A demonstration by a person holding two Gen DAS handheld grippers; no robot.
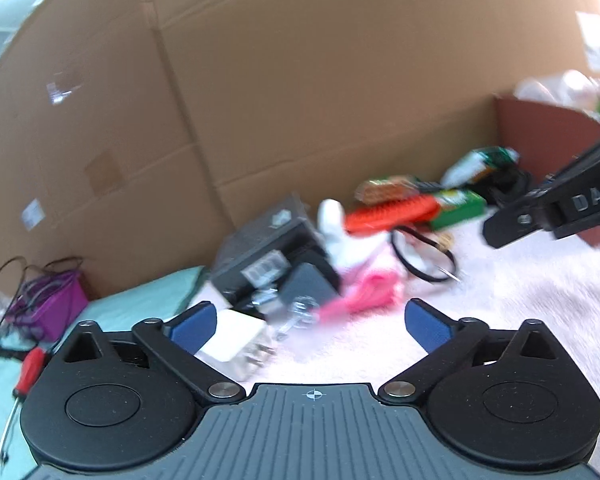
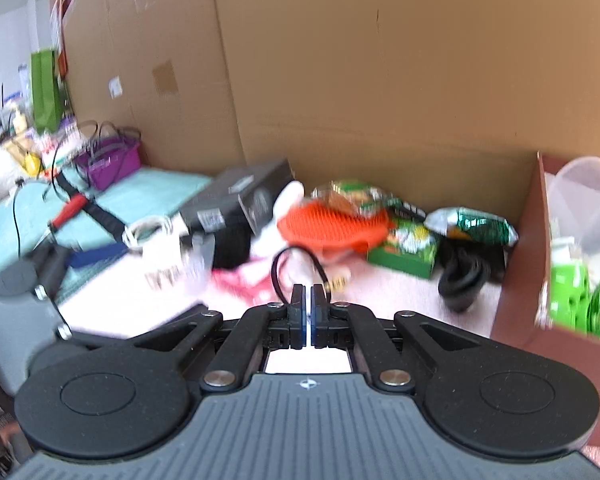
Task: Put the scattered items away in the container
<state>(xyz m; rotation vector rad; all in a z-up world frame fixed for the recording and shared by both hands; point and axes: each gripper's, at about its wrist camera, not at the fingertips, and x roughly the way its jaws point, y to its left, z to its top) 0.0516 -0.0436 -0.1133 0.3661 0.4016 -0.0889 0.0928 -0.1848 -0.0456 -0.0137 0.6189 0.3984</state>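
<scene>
My left gripper (image 1: 310, 326) is open and empty, low over the pink blanket (image 1: 500, 312), with a white charger plug (image 1: 236, 338) just inside its left finger. Ahead lie a black box (image 1: 268, 236), a pink cloth (image 1: 364, 292), a white plush (image 1: 336, 232), an orange silicone mat (image 1: 392, 212), a green box (image 1: 460, 206) and a black cable loop (image 1: 424, 256). My right gripper (image 2: 308, 300) is shut and empty, just short of the cable loop (image 2: 296, 264). The brown container (image 2: 524, 248) stands at the right and holds plastic tubs (image 2: 584, 200) and green packs (image 2: 568, 292).
A tall cardboard wall (image 2: 380, 80) closes off the back. A purple basket (image 2: 112, 160) with wires, a red-handled screwdriver (image 1: 30, 368) and a teal cloth (image 1: 132, 308) lie to the left. A snack bag (image 2: 472, 222) and a black cup-shaped item (image 2: 460, 280) sit by the container.
</scene>
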